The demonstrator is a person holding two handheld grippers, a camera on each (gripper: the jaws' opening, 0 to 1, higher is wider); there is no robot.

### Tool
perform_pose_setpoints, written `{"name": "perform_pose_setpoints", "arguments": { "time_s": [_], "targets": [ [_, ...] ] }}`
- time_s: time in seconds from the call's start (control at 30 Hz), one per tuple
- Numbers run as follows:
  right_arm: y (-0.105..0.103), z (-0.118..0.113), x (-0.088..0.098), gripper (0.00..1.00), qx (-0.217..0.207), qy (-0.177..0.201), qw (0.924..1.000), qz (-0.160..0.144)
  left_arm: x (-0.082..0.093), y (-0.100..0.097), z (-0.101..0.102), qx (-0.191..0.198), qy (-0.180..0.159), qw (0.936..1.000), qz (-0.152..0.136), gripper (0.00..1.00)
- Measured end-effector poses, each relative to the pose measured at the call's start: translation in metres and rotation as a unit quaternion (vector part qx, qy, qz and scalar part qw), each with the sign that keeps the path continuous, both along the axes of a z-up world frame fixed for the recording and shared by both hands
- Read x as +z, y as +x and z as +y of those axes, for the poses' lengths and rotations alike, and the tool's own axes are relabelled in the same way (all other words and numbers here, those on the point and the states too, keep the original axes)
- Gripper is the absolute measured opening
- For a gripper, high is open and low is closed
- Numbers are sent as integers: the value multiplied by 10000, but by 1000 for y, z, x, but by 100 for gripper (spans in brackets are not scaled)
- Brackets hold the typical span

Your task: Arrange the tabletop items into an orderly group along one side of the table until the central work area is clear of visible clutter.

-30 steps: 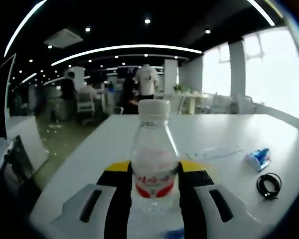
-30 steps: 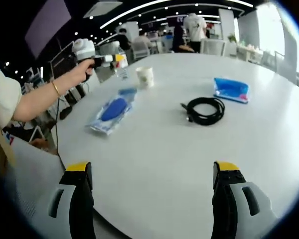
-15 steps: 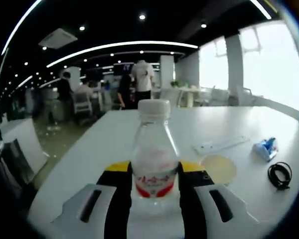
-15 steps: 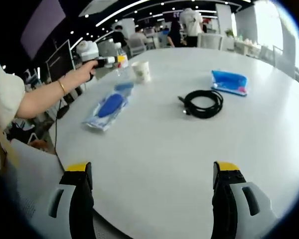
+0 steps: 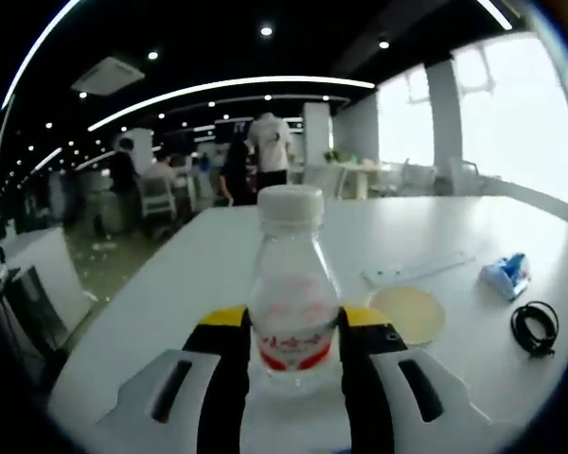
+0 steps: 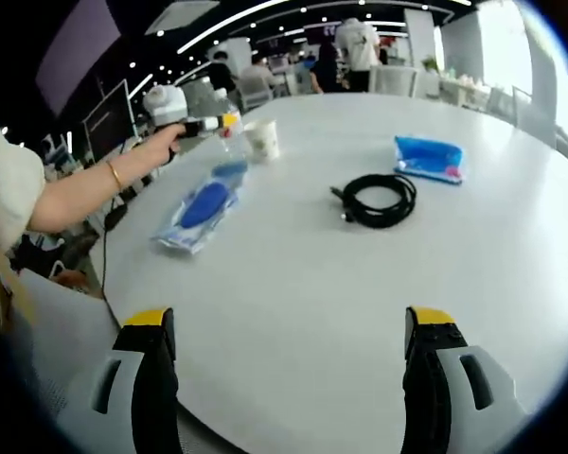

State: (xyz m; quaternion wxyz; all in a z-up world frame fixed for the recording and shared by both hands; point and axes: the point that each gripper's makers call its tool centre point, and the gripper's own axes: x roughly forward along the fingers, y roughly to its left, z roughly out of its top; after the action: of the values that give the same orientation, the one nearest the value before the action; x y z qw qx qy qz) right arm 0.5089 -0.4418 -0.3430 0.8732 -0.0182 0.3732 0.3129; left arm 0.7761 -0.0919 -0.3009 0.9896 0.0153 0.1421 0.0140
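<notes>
Now, in the left gripper view the left claw (image 5: 292, 355) is clamped on the bottle (image 5: 292, 303) beside the cup (image 5: 409, 314), best set down upright near the bench (image 5: 199, 274) edge, while in the right gripper view the right claw (image 6: 289, 359) gapes empty over the bench, cable (image 6: 377, 198) and pouch (image 6: 427, 158) ahead.

Open tabletop (image 6: 293, 303) before right gripper (image 6: 289, 359)

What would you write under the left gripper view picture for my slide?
Left gripper shut on a clear water bottle above the white table, paper cup beside it.
</notes>
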Motion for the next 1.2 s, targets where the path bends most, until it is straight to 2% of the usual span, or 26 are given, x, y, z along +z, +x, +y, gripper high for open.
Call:
{"name": "perform_pose_setpoints", "arguments": {
  "time_s": [0.1,0.57,0.7,0.8,0.87,0.93,1.0,1.13,1.2],
  "targets": [
    [1,0,4,99,-54,114,9999,-20,0,-2,-1,32,23,10000,7,34],
    [6,-7,6,99,-209,40,9997,-100,1,-7,-2,-8,-129,9998,155,34],
    [4,-6,5,99,-178,40,9998,-71,1,-7,-3,-57,-12,9999,139,35],
    [4,-6,5,99,-168,18,9998,-59,0,-7,-2,-4,-116,9998,142,36],
    [4,-6,5,100,-160,9,9998,-74,3,-9,-3,-31,166,9998,118,40],
    [4,-4,6,100,-155,45,9998,-86,7,-10,-5,-82,143,9999,13,48],
    [4,-4,7,100,-144,52,9998,-90,10,-9,-5,-86,73,9999,-53,53],
    [5,-3,9,100,-145,72,9998,-118,10,-15,-3,-49,11,10000,39,59],
    [8,-4,14,100,-182,87,9995,-240,9,-18,-4,-53,-182,9998,44,65]
  ]
}}
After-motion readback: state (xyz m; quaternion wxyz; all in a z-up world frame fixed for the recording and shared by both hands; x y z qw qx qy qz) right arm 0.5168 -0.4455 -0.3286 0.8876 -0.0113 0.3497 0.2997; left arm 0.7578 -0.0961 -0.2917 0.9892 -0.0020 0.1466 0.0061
